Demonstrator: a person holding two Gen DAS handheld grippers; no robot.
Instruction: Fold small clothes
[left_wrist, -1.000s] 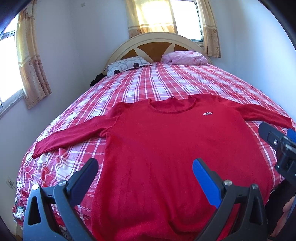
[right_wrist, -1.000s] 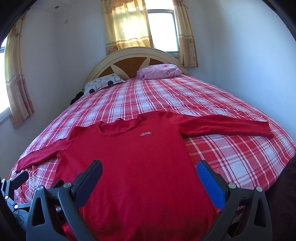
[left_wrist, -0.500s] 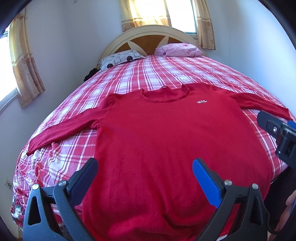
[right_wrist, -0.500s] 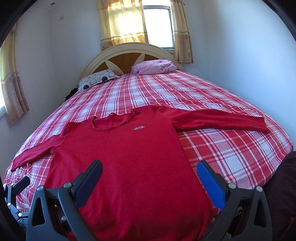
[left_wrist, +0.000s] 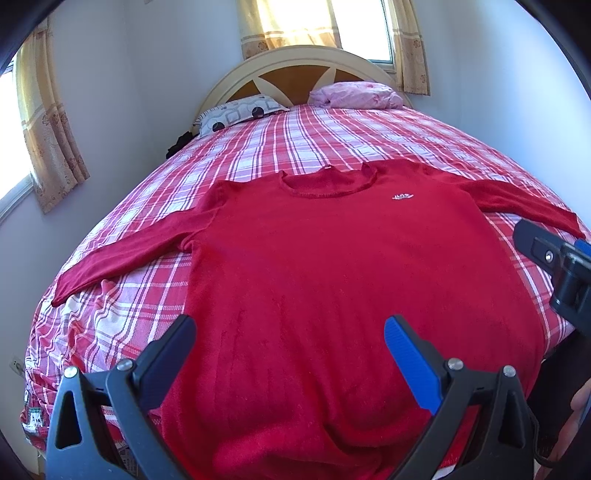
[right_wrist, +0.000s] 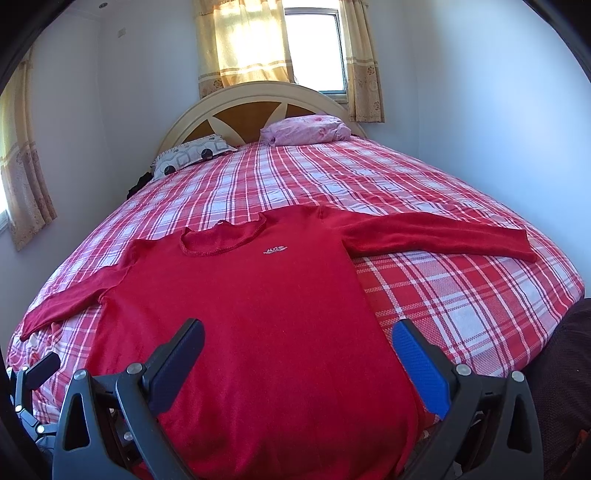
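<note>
Black and blue fingers of the left claw (left_wrist: 288, 339) are spread wide with nothing between them, held above the lower part of the red sweater (left_wrist: 332, 280). The right claw (right_wrist: 297, 341) is likewise parted and empty over the hem. The sweater is laid flat, front up, near the foot of the plaid bed (right_wrist: 332, 177), both sleeves stretched out sideways. Two pillows, one patterned (right_wrist: 192, 153) and one pink (right_wrist: 306, 129), are set against the headboard (right_wrist: 251, 110) under a curtained window (right_wrist: 314, 48).

Both views have edged back from the sweater (left_wrist: 332, 280).
</note>
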